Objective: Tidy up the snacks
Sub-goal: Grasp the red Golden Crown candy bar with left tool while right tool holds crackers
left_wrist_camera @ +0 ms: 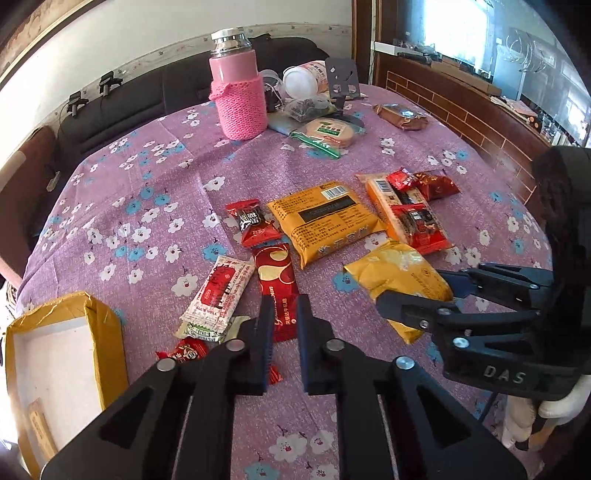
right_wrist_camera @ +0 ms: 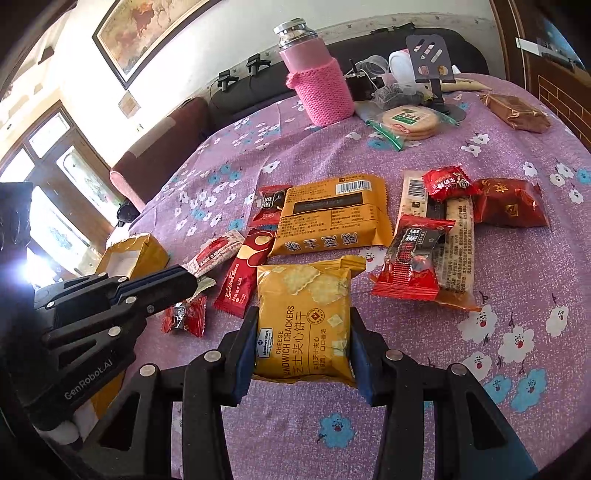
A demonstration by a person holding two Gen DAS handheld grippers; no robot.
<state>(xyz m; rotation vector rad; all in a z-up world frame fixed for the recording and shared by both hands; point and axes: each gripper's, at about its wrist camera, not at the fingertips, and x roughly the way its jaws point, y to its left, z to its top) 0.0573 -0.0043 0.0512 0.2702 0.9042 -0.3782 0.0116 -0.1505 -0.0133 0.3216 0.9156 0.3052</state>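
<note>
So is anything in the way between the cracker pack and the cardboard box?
Yes. The right tongs grip the cracker pack. Between it and the cardboard box hang the left tongs, with small red snacks on the cloth below.

Both views are bright, lit by daylight. In the left wrist view the window (left_wrist_camera: 458, 26) at upper right is overexposed to white; in the right wrist view the glazed door (right_wrist_camera: 48, 229) at left blows out, with a flare spot beside it. Shadows on the purple tablecloth (left_wrist_camera: 155, 206) are soft and short, and the foil snack wrappers carry small specular highlights. Fisheye distortion bows the table edge and the wall lines, and black vignetting fills the corners. The centre is sharp; the periphery is softer, with slight compression blur.
</note>
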